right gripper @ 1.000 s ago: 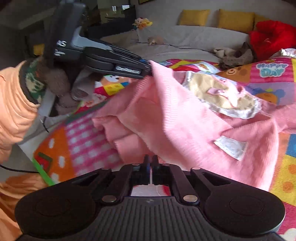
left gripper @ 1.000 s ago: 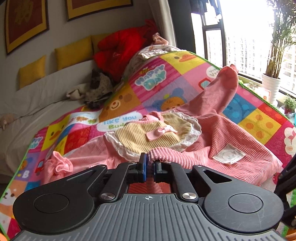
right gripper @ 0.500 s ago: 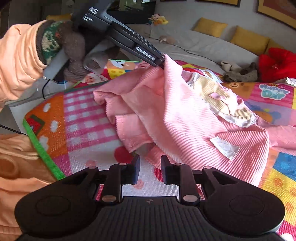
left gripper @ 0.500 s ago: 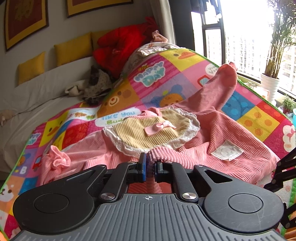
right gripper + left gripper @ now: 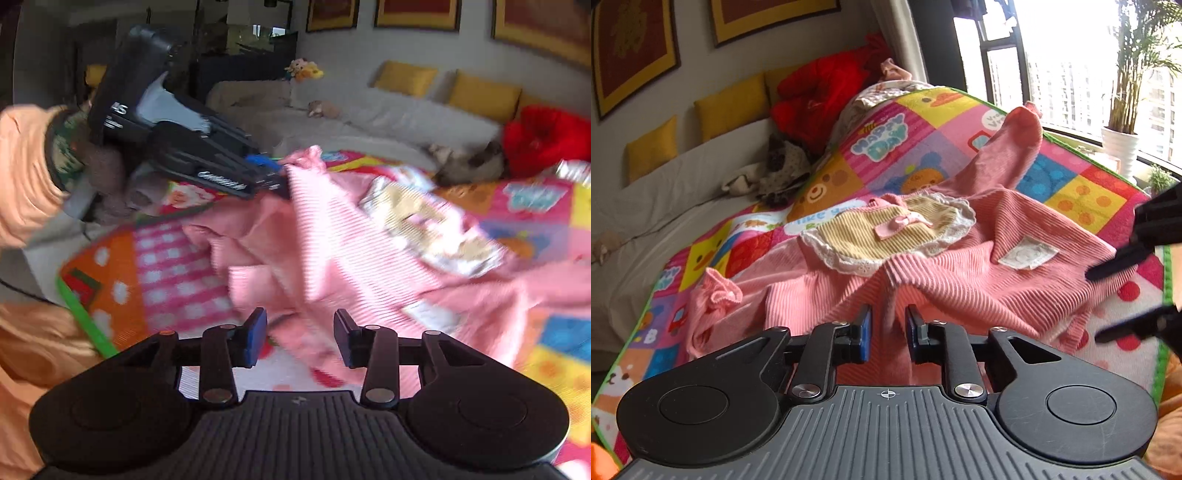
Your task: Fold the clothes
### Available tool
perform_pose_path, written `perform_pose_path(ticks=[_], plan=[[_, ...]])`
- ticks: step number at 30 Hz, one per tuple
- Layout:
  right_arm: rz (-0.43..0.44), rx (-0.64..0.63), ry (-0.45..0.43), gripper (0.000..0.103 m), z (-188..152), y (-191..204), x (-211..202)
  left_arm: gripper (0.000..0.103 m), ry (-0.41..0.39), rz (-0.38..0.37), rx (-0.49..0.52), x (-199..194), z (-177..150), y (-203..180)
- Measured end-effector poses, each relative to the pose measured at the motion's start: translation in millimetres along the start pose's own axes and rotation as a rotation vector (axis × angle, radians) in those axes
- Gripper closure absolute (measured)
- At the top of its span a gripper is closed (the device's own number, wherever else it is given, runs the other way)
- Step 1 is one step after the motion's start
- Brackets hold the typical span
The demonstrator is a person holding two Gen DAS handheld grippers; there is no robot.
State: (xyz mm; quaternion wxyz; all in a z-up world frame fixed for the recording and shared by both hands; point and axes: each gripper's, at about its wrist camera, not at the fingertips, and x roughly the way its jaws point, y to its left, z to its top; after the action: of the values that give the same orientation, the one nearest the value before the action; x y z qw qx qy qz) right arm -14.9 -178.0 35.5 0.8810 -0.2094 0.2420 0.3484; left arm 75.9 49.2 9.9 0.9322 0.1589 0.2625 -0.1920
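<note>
A pink ribbed child's garment point(image 5: 960, 288) with a yellow lace-edged bib point(image 5: 886, 232) and a white label point(image 5: 1027, 254) lies rumpled on the colourful play mat point(image 5: 1082, 199). My left gripper point(image 5: 889, 328) is low over the near hem. Its jaws are opening, and a raised fold of pink cloth stands loose between the pads. In the right wrist view the left gripper point(image 5: 277, 181) shows at the garment's point(image 5: 351, 258) upper edge. My right gripper point(image 5: 300, 332) is opening too, with the hem just beyond its parted jaws and nothing pinched. Its fingers point(image 5: 1115, 266) show at the right edge.
A grey sofa point(image 5: 665, 192) with yellow cushions point(image 5: 731, 103) and a red jacket point(image 5: 820, 96) runs behind the mat, with crumpled clothes point(image 5: 783, 162) at its edge. A potted plant point(image 5: 1119, 144) stands by the window. A person's orange sleeve point(image 5: 22, 177) holds the left gripper.
Both grippers were shut on the pink hem a second ago. The right one let go first, then the left parted. The left has dropped closer to the cloth; the right view has rolled.
</note>
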Motion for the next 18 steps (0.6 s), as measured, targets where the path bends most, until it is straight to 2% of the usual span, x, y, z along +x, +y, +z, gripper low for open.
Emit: perform_pose_path(ticks=[1, 3, 7, 9, 10, 12, 14, 16, 18], plan=[[-0.06, -0.052, 0.017, 0.054, -5, 1, 0, 0.066, 0.014, 0.0, 0.004, -2, -7, -1], [-0.178, -0.154, 0.051, 0.052, -16, 2, 1, 0.064, 0.049, 0.006, 0.019, -3, -23, -5], [-0.279, -0.198, 0.119, 0.053, -34, -6, 18, 0.063, 0.094, 0.067, 0.021, 2, -36, 0], [-0.31, -0.155, 0.104, 0.08, -33, -16, 21, 0.065, 0.095, 0.113, 0.032, 4, -35, 6], [-0.323, -0.118, 0.094, 0.096, -29, -23, 20, 0.066, 0.095, 0.133, 0.036, 3, -35, 9], [-0.352, -0.041, 0.038, 0.097, -23, -35, 3, 0.074, 0.098, 0.164, 0.038, -2, -34, 15], [-0.369, 0.016, 0.005, 0.097, -20, -46, -17, 0.074, 0.104, 0.195, 0.034, -11, -36, 20], [-0.359, 0.072, 0.001, 0.097, -23, -56, -35, 0.074, 0.114, 0.214, 0.025, -23, -44, 24], [-0.338, 0.086, 0.046, 0.097, -36, -56, -39, 0.073, 0.133, 0.202, 0.009, -33, -54, 25]])
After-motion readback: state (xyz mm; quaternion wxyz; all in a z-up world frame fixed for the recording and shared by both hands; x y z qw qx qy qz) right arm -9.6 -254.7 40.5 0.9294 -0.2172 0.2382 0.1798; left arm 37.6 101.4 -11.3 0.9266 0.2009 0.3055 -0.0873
